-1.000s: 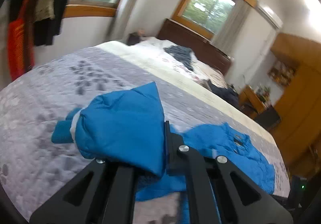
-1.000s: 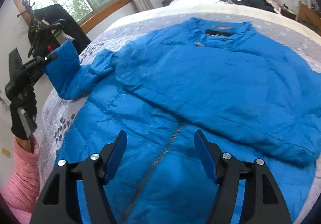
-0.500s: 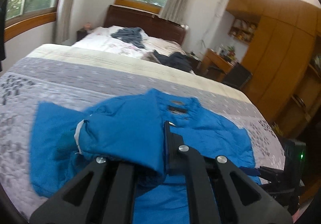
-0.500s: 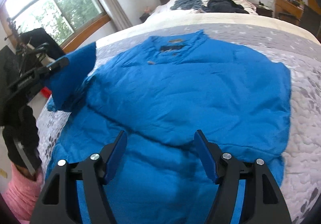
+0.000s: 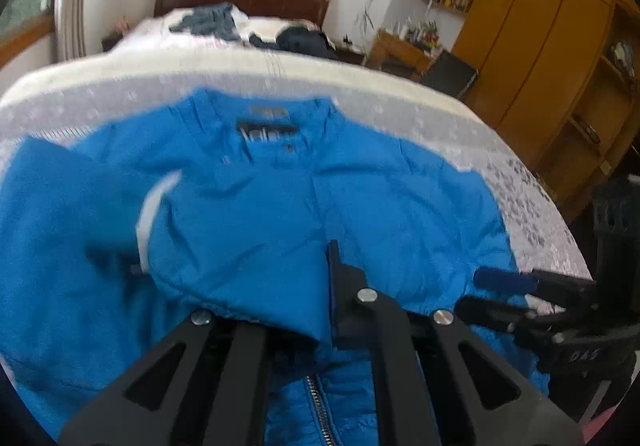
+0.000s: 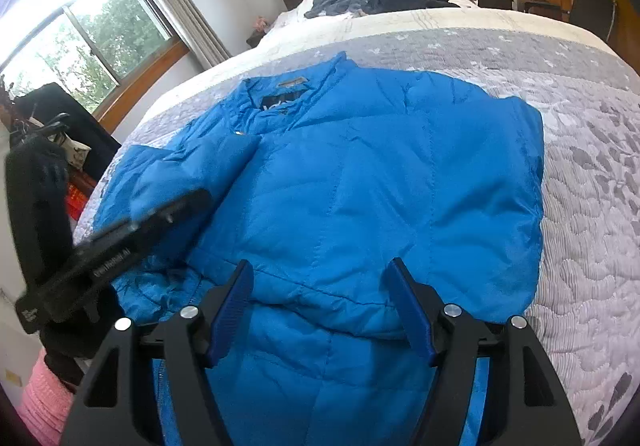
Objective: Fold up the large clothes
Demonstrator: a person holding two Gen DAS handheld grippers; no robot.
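Right-wrist view showed, at the far left edge, a pink sleeve [image 6: 38, 398] and a dark-gloved hand [image 6: 34, 206] carrying the left gripper [image 6: 200, 202], whose fingers were clamped on the blue jacket's sleeve [image 6: 192, 170], laid over the left of the garment. Filling the middle of the frame, the blue jacket [image 6: 360, 186] lay spread on the bed's grey patterned quilt [image 6: 592, 174], collar toward the headboard at the top. At the bottom centre the right gripper [image 6: 320, 310] hung over the jacket's lower part with its blue-padded fingers wide apart, holding nothing. In the left-wrist view the pinched sleeve [image 5: 240, 246] bulged in the lower centre, and the right gripper's spread fingers [image 5: 504, 282] showed at the lower right edge. A wooden wardrobe [image 5: 540, 26] stood at the upper right.
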